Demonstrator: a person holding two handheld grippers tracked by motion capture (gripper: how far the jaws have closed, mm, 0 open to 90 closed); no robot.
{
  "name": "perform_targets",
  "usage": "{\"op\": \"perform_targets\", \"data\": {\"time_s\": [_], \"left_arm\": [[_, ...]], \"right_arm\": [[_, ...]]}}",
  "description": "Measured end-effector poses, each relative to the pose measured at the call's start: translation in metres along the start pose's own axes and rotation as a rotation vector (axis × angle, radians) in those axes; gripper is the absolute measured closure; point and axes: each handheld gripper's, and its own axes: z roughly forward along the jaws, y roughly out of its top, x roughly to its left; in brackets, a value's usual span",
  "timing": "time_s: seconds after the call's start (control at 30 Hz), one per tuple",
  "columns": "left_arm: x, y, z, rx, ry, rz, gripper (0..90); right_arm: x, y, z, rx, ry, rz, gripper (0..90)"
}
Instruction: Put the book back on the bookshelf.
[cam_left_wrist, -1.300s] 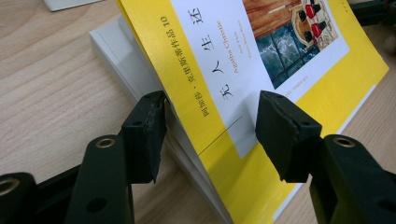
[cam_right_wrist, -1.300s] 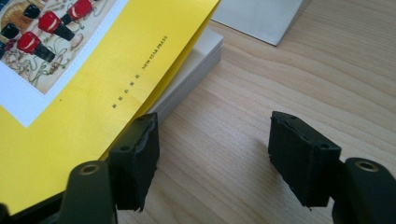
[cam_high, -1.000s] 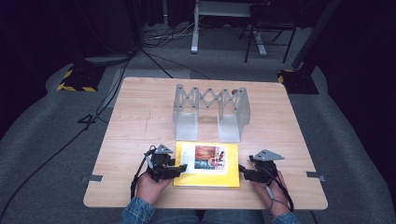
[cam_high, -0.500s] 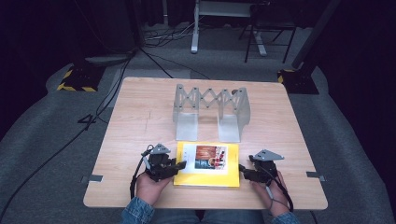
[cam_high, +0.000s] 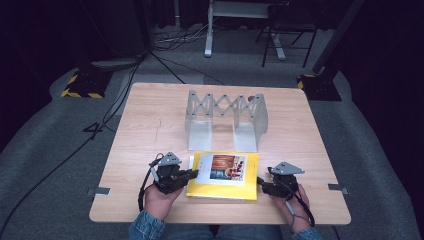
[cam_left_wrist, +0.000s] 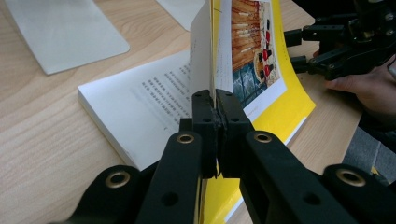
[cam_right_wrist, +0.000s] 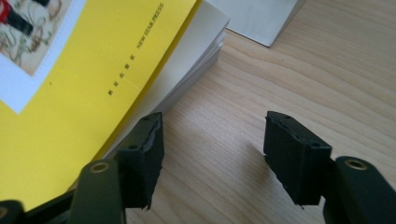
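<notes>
Fingers (cam_left_wrist: 205, 116) of our left gripper (cam_left_wrist: 215, 112) have just been closing, and we are now pinching the cover (cam_left_wrist: 247, 51) and a leaf or two of the book (cam_high: 223, 176) between them. In the left gripper view, the cover is standing up off the text block, with a printed page (cam_left_wrist: 144, 100) exposed beneath it. One second ago the cover was lying flat in the high view; we are now raising its left edge.

Our right gripper (cam_right_wrist: 212, 149) is waiting just right of the book, on the table (cam_high: 150, 125). Its jaws are standing apart with bare wood between them, and they have just been narrowing slightly. One finger (cam_right_wrist: 147, 144) is sitting close beside the book's right edge.

The book is lying just in front of the rack (cam_high: 226, 120), towards us. We are judging the grip as made, so opening the cover is under way.
</notes>
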Motion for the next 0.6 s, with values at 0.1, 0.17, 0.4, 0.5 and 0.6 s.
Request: {"op": "perform_targets", "data": {"time_s": [0.1,0.17,0.4,0.5,0.6], "left_arm": [[-0.005,0.005,-0.004,-0.006,-0.01,0.011,87.8],[-0.009,0.009,-0.006,-0.009,-0.016,0.027,87.8],[-0.016,0.02,-0.01,-0.013,-0.028,0.017,87.8],[-0.018,0.024,-0.011,-0.014,-0.029,0.013,87.9],[-0.021,0.028,-0.011,-0.019,-0.031,0.019,88.0]], "right_arm": [[0.001,0.0,-0.006,0.0,-0.018,-0.034,41.2],[0.001,-0.001,-0.008,-0.006,-0.017,-0.035,41.5],[-0.002,0.002,-0.035,-0.095,0.004,0.002,41.2],[0.002,0.002,-0.044,-0.123,0.018,-0.014,40.0],[0.011,0.004,-0.051,-0.142,0.043,-0.051,38.1]]}}
